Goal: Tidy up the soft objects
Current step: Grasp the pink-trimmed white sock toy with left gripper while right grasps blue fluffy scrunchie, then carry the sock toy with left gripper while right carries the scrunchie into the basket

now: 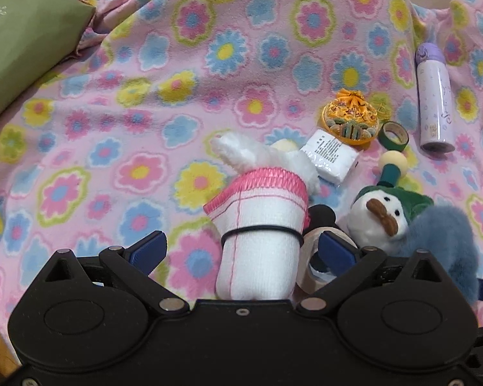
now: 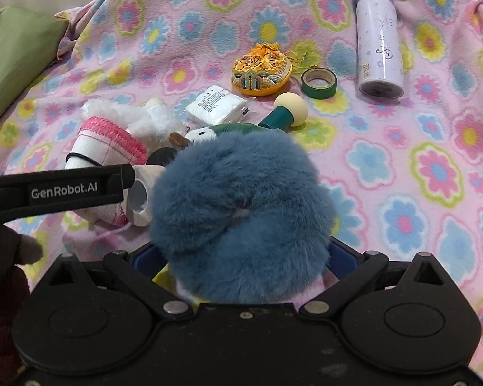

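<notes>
Blue fluffy scrunchie (image 2: 241, 215) fills the middle of the right wrist view, sitting between the right gripper (image 2: 244, 257)'s jaws, which look closed in on it. The left gripper (image 1: 241, 251)'s jaws stand wide around a rolled white sock (image 1: 257, 244), not touching. The flowered blanket (image 2: 418, 167) lies bare at lower right; clutter crowds upper centre.

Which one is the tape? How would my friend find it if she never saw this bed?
Start at the tall purple bottle lying on the flowery pink blanket. Just left of its base, beside the orange embroidered pouch, sits the green tape roll. It is the only small ring with a hole through its middle, dark green outside and pale inside.
</notes>
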